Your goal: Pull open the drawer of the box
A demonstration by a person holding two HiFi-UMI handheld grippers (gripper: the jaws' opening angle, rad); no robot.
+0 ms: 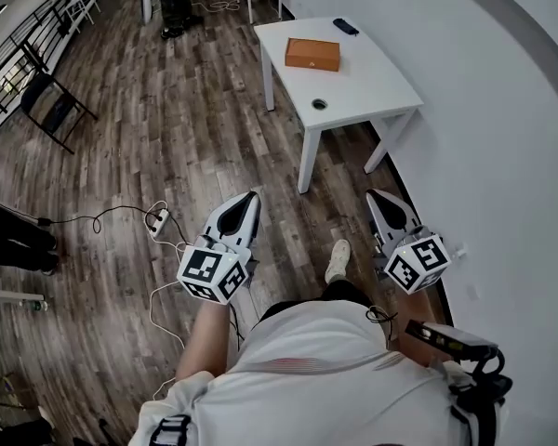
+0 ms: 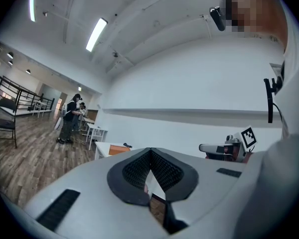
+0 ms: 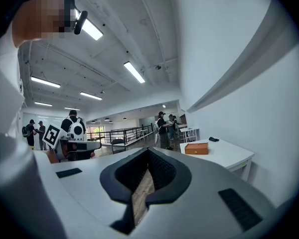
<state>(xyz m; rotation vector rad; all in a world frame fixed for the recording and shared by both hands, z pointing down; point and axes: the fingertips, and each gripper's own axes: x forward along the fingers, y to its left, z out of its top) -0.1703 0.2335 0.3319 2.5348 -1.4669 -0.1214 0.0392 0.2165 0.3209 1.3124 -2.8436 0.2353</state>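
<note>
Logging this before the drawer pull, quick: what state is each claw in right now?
Left claw: closed, holding nothing.
Right claw: closed, holding nothing.

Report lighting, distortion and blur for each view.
Head view: even light, sharp on the orange rectangular box, fisheye bends the white wall and wooden floor. Left gripper view: bright ceiling strip light, dark rounded corners, mosaic patch top right. Right gripper view: glowing strip lights, wall bowed, mosaic top left.

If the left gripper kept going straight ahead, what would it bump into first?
Nothing nearby: it would pass over open floor, then probably reach the white table, or the wall just beside it. Depth is unclear.
</note>
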